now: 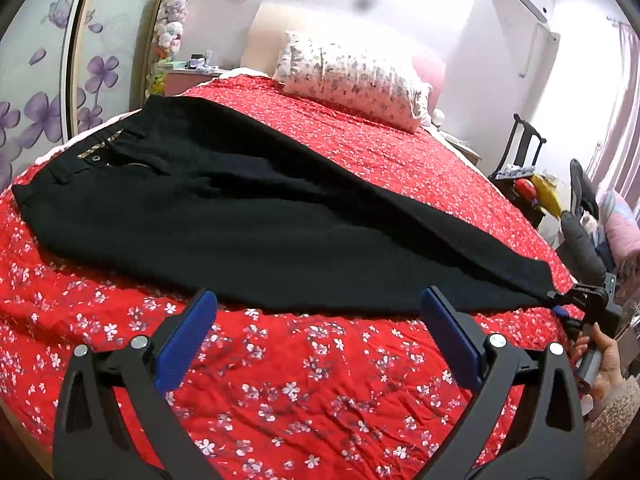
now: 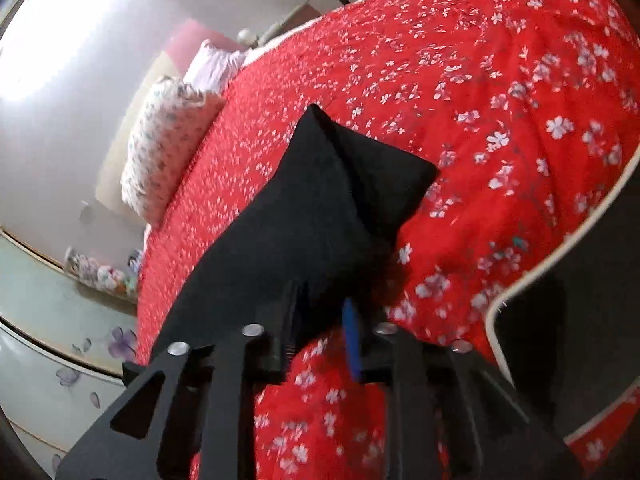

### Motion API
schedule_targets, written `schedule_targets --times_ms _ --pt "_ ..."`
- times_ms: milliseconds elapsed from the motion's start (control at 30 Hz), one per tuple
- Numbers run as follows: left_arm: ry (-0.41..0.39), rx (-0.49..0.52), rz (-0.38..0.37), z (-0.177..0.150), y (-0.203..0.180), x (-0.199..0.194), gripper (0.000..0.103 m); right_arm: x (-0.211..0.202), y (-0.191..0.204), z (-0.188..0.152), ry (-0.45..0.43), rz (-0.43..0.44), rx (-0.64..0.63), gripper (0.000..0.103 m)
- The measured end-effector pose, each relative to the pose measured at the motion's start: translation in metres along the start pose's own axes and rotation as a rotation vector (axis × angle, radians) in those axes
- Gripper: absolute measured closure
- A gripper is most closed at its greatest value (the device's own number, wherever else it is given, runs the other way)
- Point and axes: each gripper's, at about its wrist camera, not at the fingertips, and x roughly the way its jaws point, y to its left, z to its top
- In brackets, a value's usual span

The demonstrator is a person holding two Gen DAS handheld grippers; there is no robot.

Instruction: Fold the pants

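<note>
Black pants (image 1: 248,216) of matte, soft cloth are spread in a long tapering shape across the red flowered bedspread (image 1: 320,392), waistband away from the pillow (image 1: 352,80). The left tool (image 1: 316,332) is released, blue ribbed pads wide apart beside the pants. The right tool (image 2: 320,320) is held at the hem; its grip cannot be told.

One pair of black pants (image 1: 248,216). One bed (image 1: 320,380) with red flowered cover. Two pillows (image 1: 352,76), one behind the other. Two tongs: left (image 1: 316,300), right (image 2: 320,312). One hand (image 1: 602,360) in view.
</note>
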Motion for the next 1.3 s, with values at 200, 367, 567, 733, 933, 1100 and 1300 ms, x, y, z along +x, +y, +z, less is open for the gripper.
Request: schedule_targets --times_ms 200,367,567,733,933,1100,1300 --pt "-0.039 -0.115 -0.002 0.0 0.019 -0.003 0.002 -0.041 0.01 -0.013 -0.033 0.142 0.014 0.042" --pt "-0.067 -0.222 0.014 0.001 0.033 -0.006 0.002 0.016 0.059 -0.049 0.238 0.374 0.105 0.056" --pt "-0.122 -0.25 0.058 0.002 0.049 -0.021 0.002 0.082 0.098 -0.088 0.369 0.346 0.183 0.06" --pt "-0.118 -0.257 0.071 0.003 0.058 -0.027 0.002 0.11 0.111 -0.107 0.38 0.29 0.227 0.06" --pt "-0.108 -0.241 0.076 0.002 0.065 -0.03 0.002 0.117 0.111 -0.103 0.273 0.252 0.302 0.065" --pt "-0.122 -0.297 0.058 0.002 0.073 -0.033 0.002 0.116 0.099 -0.099 0.205 0.227 0.325 0.098" --pt "-0.109 -0.263 0.061 0.027 0.082 -0.029 0.002 0.083 0.104 -0.119 0.095 0.337 0.143 0.099"
